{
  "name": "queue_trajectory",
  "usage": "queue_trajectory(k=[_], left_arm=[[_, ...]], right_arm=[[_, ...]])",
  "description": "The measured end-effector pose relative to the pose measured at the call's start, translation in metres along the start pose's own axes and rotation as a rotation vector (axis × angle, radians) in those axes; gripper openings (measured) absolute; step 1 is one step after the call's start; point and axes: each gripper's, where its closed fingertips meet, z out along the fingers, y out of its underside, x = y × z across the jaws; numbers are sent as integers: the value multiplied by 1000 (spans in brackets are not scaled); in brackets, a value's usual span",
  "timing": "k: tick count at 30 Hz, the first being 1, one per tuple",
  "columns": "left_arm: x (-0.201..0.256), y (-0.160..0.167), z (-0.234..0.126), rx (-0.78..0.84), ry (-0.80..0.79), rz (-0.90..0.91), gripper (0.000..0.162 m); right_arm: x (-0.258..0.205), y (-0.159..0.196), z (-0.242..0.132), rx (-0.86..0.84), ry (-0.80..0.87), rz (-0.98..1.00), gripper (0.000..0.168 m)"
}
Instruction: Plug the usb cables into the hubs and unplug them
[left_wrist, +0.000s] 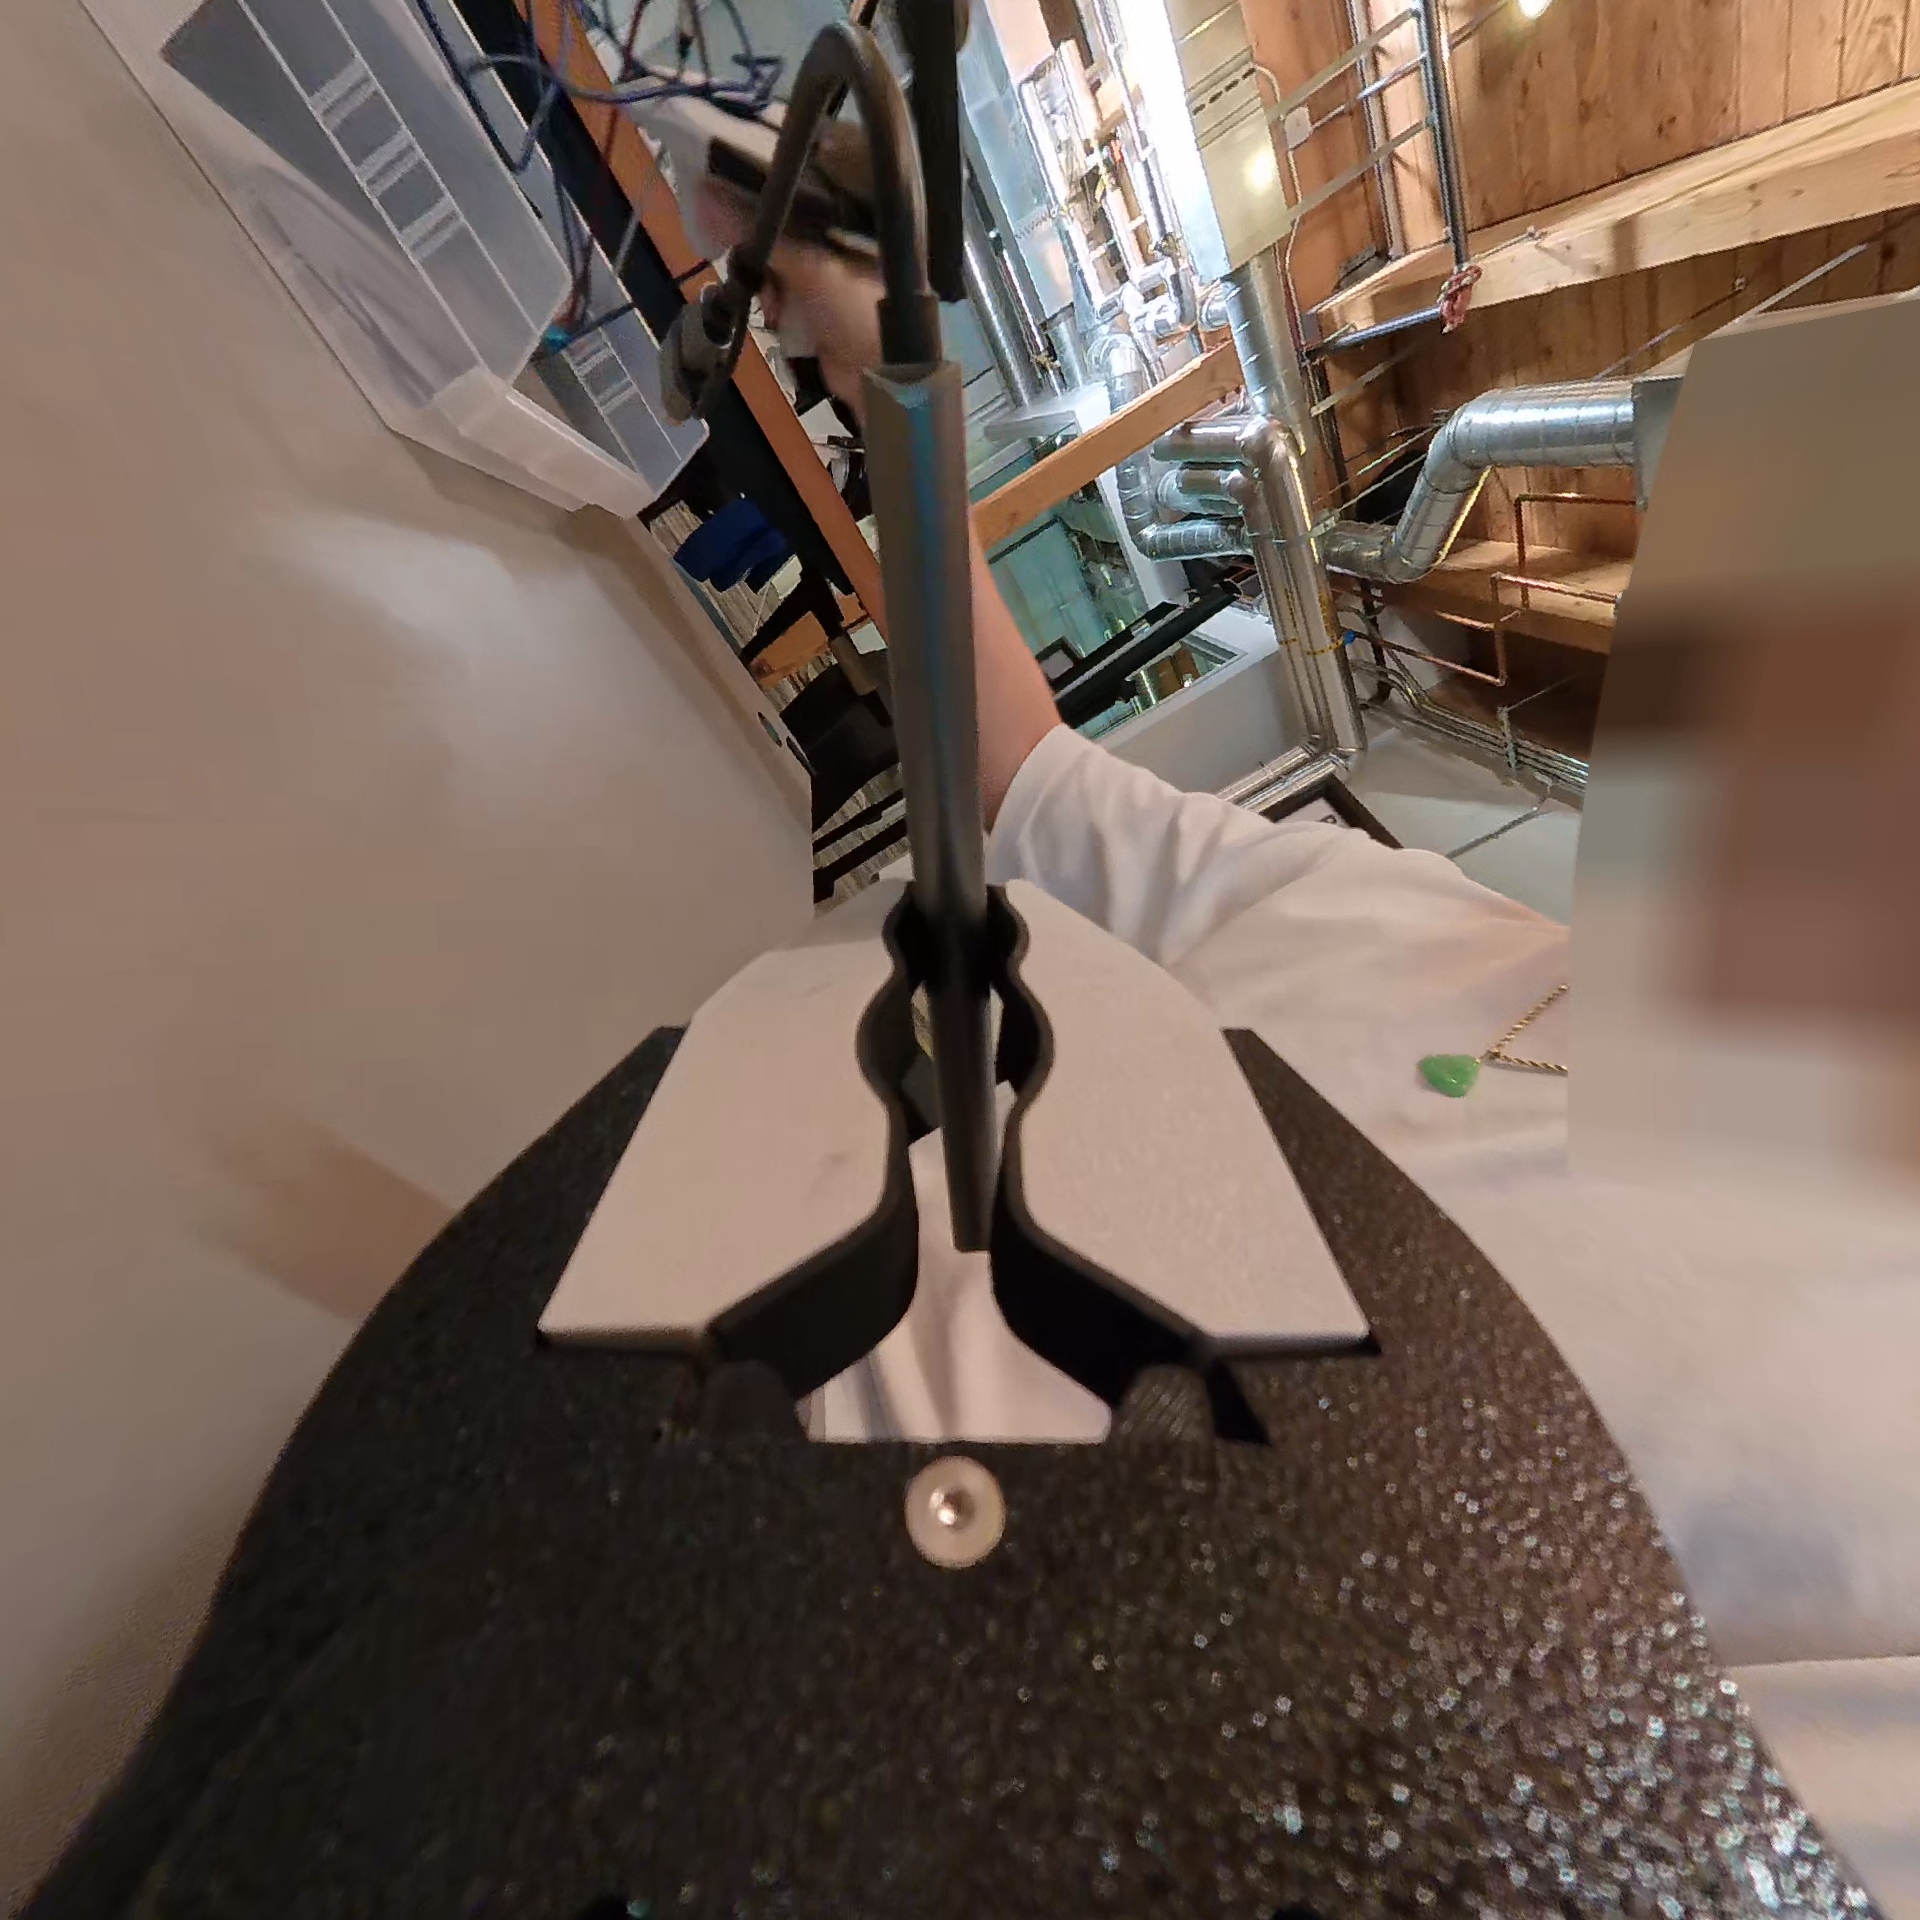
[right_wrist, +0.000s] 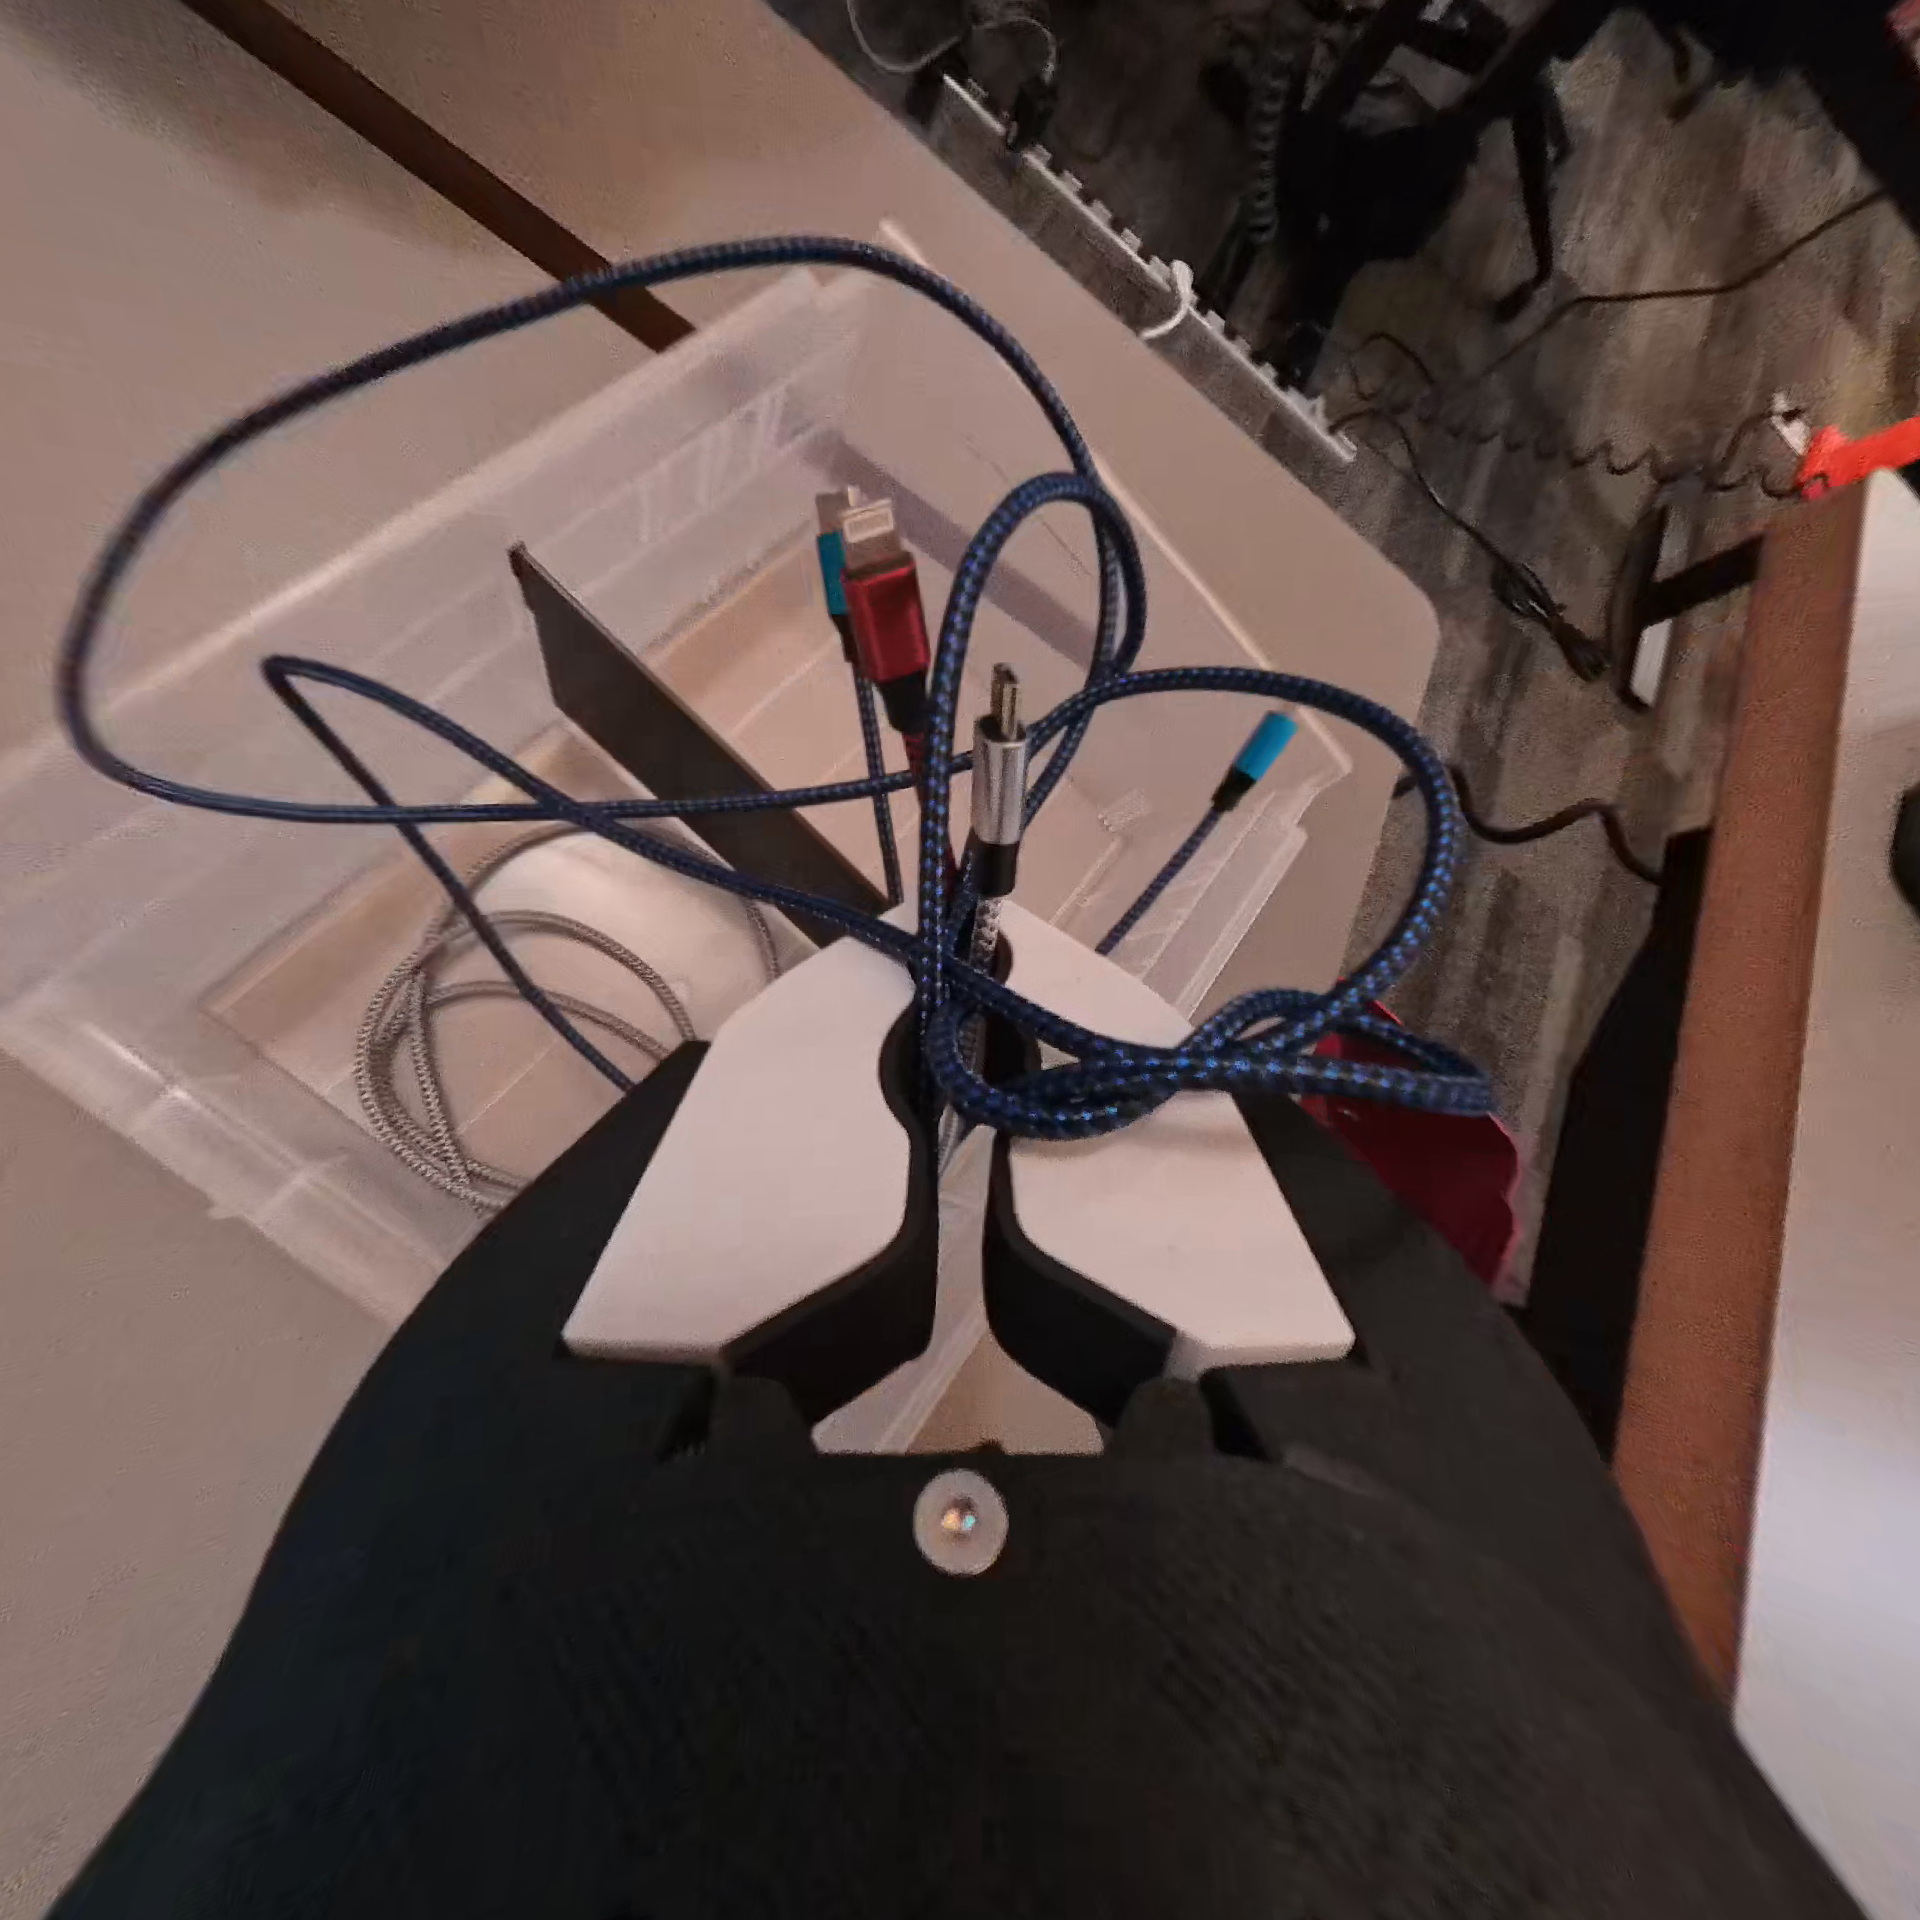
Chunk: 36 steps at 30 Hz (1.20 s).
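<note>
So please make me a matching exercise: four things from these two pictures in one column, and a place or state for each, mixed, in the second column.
Things:
1. slim grey metal hub
2. blue braided cables
3. grey braided cable
4. red metal plug

Places or states:
A. coiled inside the clear plastic box
B. clamped in the left tool
C. sticking up, free in the air
D. bunched in the right tool

Pairs: 1-B, 2-D, 3-A, 4-C.
</note>
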Motion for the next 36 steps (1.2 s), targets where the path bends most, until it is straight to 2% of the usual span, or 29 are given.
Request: queue_trajectory(k=[3,6,10,13,16,20,22,27,31,36], left_arm=[[3,2,-2,1,-7,0,9],[6,6,-7,2,-20,3,10],[7,7,-13,18,-23,5,9],[7,6,-14,26,-16,-4,9],[8,7,-11,16,-14,-1,10],[9,8,-7,12,0,-2,9],[8,10,-5,7,4,-5,9],[5,14,-11,10,-5,-18,9],[4,13,-14,26,-7,-24,9],[3,13,-10,14,0,-23,10]], right_arm=[[-20,30,19,-36,21,-85,5],[-25,57,18,-144,34,-199,4],[-11,64,5,-142,42,-108,5],[-1,72,-1,-208,117,-178,5],[14,69,-9,-215,226,-143,4],[22,68,-13,-207,261,-109,4],[19,63,-11,-140,213,-37,4],[9,44,-20,108,-35,259,4],[23,43,-38,223,-86,371,4],[21,66,-32,65,-2,138,4]])
